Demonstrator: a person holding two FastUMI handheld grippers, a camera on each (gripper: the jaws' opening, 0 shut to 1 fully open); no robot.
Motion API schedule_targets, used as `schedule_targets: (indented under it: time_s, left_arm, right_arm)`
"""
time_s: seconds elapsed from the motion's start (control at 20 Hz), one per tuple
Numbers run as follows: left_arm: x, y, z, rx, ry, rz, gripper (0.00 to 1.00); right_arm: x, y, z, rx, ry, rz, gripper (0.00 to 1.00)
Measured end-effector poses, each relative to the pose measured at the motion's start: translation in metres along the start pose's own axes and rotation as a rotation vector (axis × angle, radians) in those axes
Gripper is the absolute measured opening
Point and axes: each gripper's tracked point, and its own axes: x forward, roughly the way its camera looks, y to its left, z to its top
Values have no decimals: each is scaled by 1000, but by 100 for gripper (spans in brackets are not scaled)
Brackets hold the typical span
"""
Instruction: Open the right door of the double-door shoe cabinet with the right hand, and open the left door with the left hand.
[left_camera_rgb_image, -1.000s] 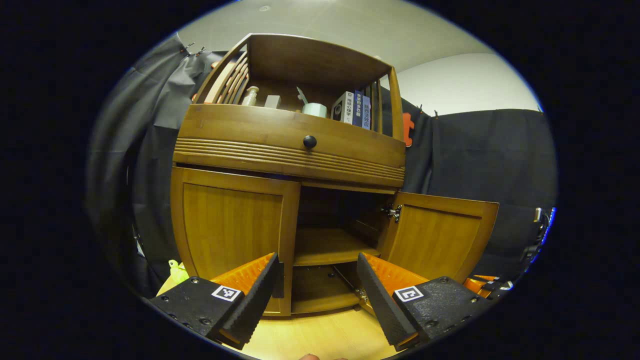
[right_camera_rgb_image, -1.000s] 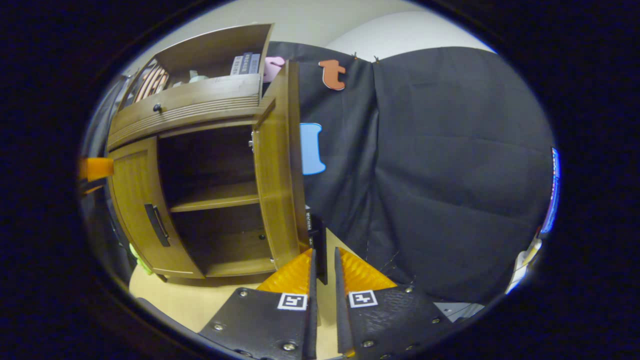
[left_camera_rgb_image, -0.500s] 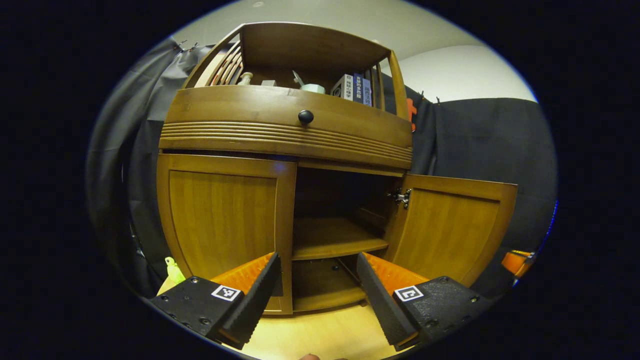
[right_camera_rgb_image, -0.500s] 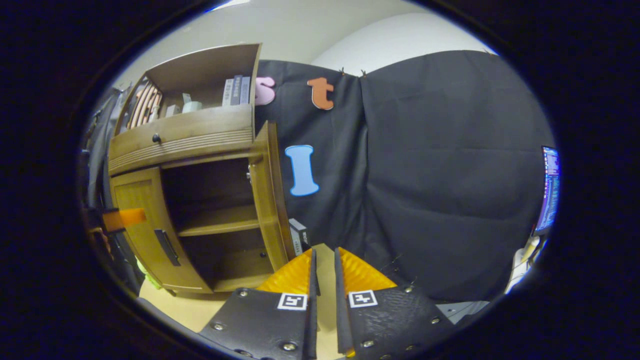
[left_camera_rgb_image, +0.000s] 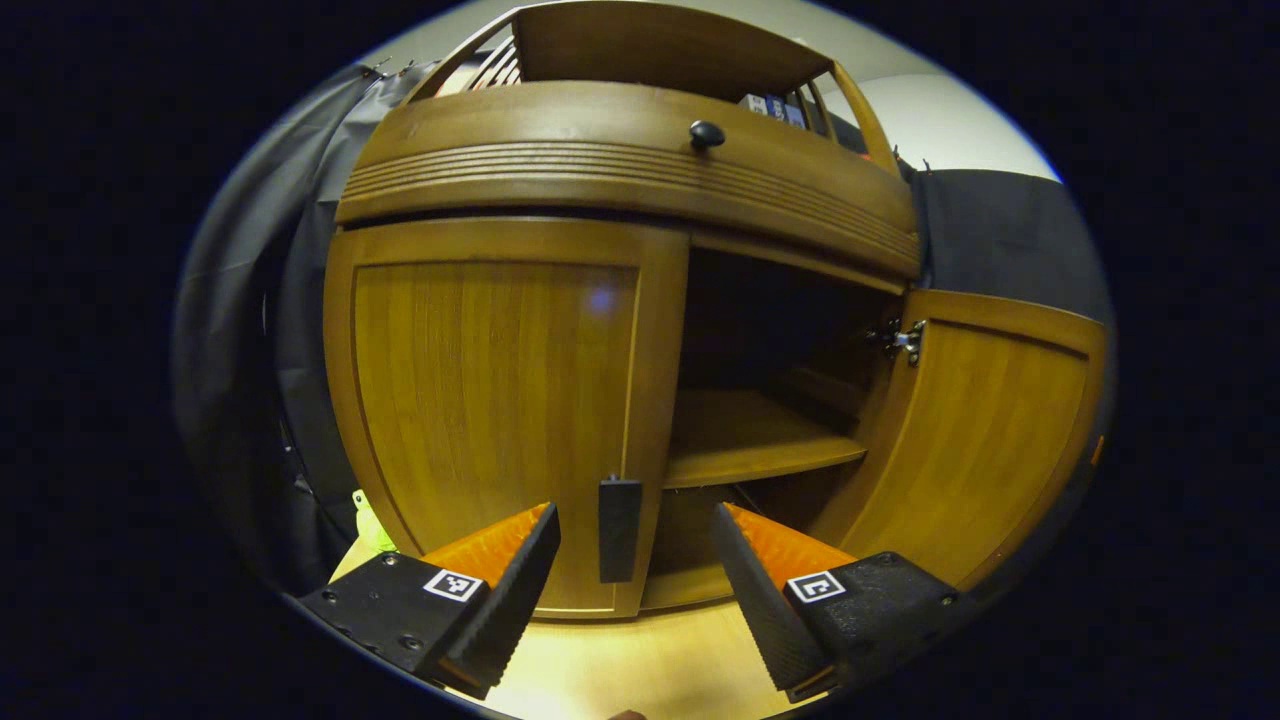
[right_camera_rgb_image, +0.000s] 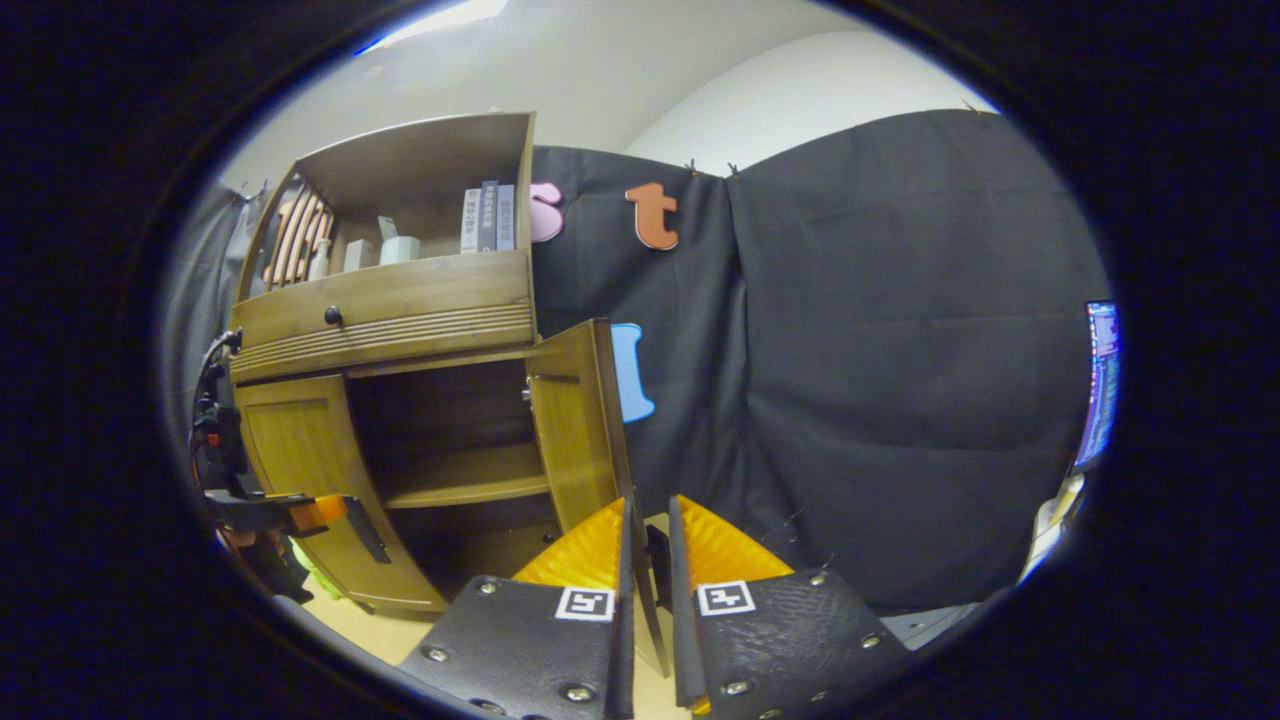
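The wooden shoe cabinet (left_camera_rgb_image: 620, 170) looms close in the left gripper view. Its left door (left_camera_rgb_image: 490, 400) is closed, and that door's black handle (left_camera_rgb_image: 619, 528) stands just beyond the gap of my open left gripper (left_camera_rgb_image: 635, 522), apart from both fingers. The right door (left_camera_rgb_image: 985, 430) is swung wide open, baring the inner shelf (left_camera_rgb_image: 750, 445). In the right gripper view my right gripper (right_camera_rgb_image: 650, 520) is shut to a thin slit. The right door (right_camera_rgb_image: 575, 430) stands edge-on behind it, and its dark handle (right_camera_rgb_image: 657, 550) shows through the slit. The left gripper (right_camera_rgb_image: 300, 512) hovers by the left door (right_camera_rgb_image: 295, 440).
A drawer with a black knob (left_camera_rgb_image: 706, 133) runs above the doors, and books (right_camera_rgb_image: 487, 218) stand on the top shelf. A green object (left_camera_rgb_image: 366, 522) lies on the pale floor (left_camera_rgb_image: 640, 660) left of the cabinet. A lit screen (right_camera_rgb_image: 1098, 390) sits at far right.
My left gripper has moved in close to the left door, bringing its handle into line with the fingers. My right gripper has pulled back from the open right door.
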Motion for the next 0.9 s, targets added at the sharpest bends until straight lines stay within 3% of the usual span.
schedule_targets:
  time_s: [0.1, 0.25, 0.4, 0.45, 0.5, 0.6, 0.8, 0.9]
  left_arm:
    - [15, 8, -10, 5, 31, 11, 89]
    - [38, 12, -19, 8, 49, 17, 88]
    - [55, 8, -22, 10, 58, -12, 79]
    - [59, 4, -23, 9, 59, -20, 81]
    - [63, 2, -22, 8, 57, -25, 68]
    - [68, 6, -23, 10, 48, -2, 52]
    - [70, 10, -24, 15, 28, 16, 35]
    - [71, 10, -22, 16, 16, 6, 35]
  right_arm:
    - [2, 9, 1, -17, -2, 9, 16]
    - [4, 20, -4, -26, 12, 21, 16]
    - [7, 23, -9, -32, 27, 17, 16]
    - [9, 24, -11, -33, 33, 14, 16]
    - [8, 22, -12, -33, 36, 11, 16]
    - [10, 22, -13, -28, 39, 7, 16]
    - [17, 25, -16, -20, 49, 19, 16]
    - [19, 28, -19, -19, 58, 38, 16]
